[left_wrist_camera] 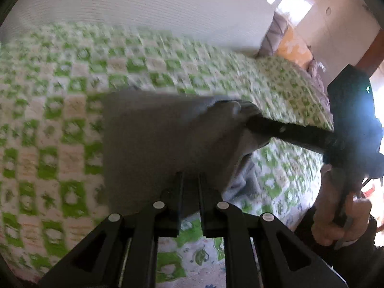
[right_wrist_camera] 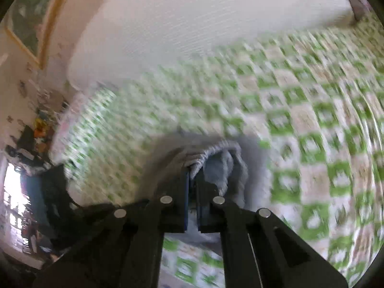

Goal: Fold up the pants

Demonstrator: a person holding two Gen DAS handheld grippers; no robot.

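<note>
Both tools grip the gray pants [left_wrist_camera: 153, 139] above the green checked bed cover [left_wrist_camera: 48, 124]. The left tool [left_wrist_camera: 190, 180] pinches the hem at 6 o'clock. The right tool [right_wrist_camera: 193, 175] clamps bunched cloth.

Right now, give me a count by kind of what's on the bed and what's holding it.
Grey pants: 1, gripped by both grippers
Grippers: 2, left gripper and right gripper
Green-and-white checked quilt: 1
White pillow or bolster: 1
Total: 5
</note>
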